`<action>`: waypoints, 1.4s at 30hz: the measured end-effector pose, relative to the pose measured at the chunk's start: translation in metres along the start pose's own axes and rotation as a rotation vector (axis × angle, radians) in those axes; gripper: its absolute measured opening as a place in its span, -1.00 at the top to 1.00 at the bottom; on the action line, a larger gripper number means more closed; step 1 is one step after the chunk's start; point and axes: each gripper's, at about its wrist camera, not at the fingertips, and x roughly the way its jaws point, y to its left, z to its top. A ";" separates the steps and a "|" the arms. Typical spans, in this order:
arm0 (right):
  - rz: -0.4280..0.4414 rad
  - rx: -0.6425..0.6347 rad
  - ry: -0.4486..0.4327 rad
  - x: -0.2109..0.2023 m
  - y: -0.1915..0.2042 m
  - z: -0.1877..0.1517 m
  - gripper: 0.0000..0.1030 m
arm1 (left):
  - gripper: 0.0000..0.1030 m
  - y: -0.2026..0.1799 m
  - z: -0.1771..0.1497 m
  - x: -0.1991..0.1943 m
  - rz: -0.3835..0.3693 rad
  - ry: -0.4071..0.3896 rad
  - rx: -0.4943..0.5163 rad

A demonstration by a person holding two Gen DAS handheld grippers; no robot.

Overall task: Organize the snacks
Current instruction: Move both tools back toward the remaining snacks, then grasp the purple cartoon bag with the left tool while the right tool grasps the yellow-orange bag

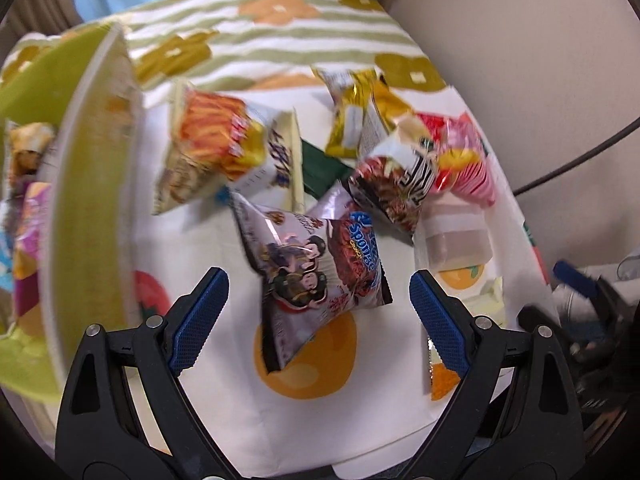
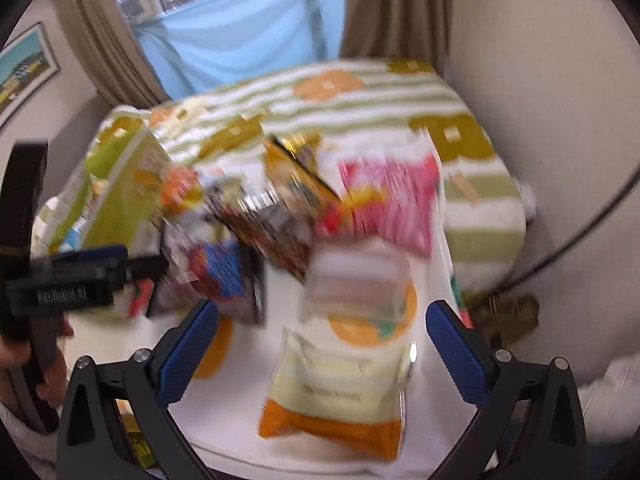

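Several snack packets lie scattered on a white fruit-print cloth. My left gripper hangs open over a silver packet with cartoon figures, its blue pads apart on either side and not touching it. A pale green bin at the left holds several packets. My right gripper stands open above a cream and orange packet. A clear-windowed packet and a pink striped packet lie beyond it. The left gripper shows at the left edge of the right wrist view, a hand holding it.
A green-striped blanket with orange flowers covers the bed behind the cloth. An orange chips packet, a gold packet and a dark noodle packet crowd the middle. A wall and black cable run along the right. Both views are motion-blurred.
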 end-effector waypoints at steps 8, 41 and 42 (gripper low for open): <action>-0.083 0.043 0.080 0.028 -0.011 -0.040 -1.00 | -0.77 0.008 0.010 0.044 -0.033 0.075 0.000; -0.033 0.146 0.177 0.080 -0.016 -0.057 -1.00 | -0.38 -0.005 0.003 0.069 -0.051 0.132 0.054; -0.032 0.143 0.172 0.081 -0.014 -0.057 -1.00 | -0.38 -0.005 0.002 0.068 -0.048 0.130 0.052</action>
